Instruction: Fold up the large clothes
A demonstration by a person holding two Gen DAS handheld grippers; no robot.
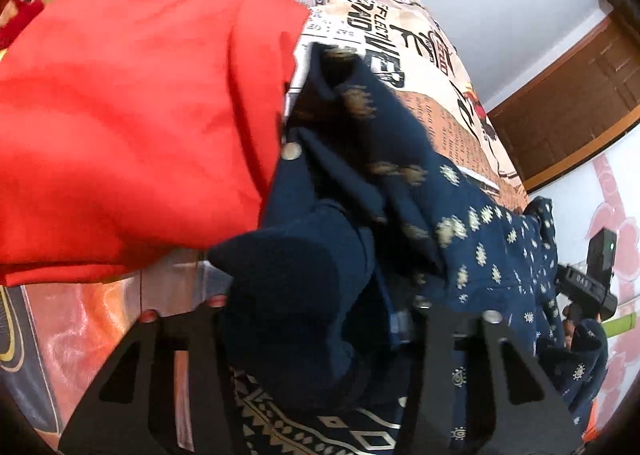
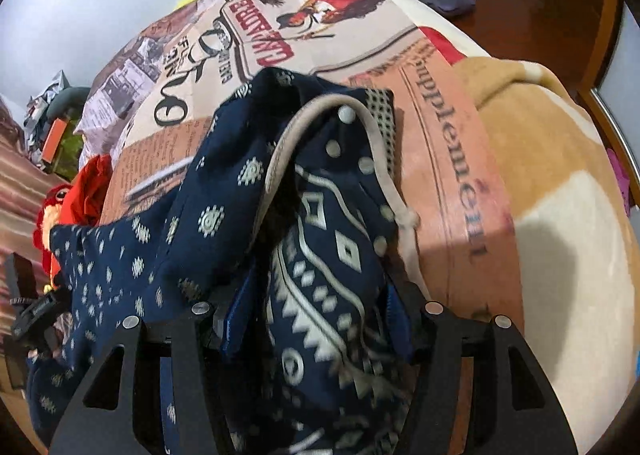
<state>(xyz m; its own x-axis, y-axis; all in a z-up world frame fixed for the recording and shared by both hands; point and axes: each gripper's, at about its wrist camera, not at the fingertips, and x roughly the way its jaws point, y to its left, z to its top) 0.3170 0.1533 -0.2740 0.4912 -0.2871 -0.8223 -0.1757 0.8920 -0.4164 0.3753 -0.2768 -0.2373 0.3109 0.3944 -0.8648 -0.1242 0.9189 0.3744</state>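
The left gripper (image 1: pixel 316 319) is clamped on a bunched fold of the navy patterned garment (image 1: pixel 460 223); the right gripper (image 2: pixel 316 319) is clamped on its banded edge. The garment is draped across the newspaper-print bedspread (image 2: pixel 320 39), beside a red cloth (image 1: pixel 132 123).

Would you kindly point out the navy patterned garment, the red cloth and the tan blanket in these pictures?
navy patterned garment (image 2: pixel 224 215): right wrist view, on its dotted fabric left of the cord.
red cloth (image 1: pixel 140 127): left wrist view, on the middle of its folds.
tan blanket (image 2: pixel 560 235): right wrist view, on its cream patch.
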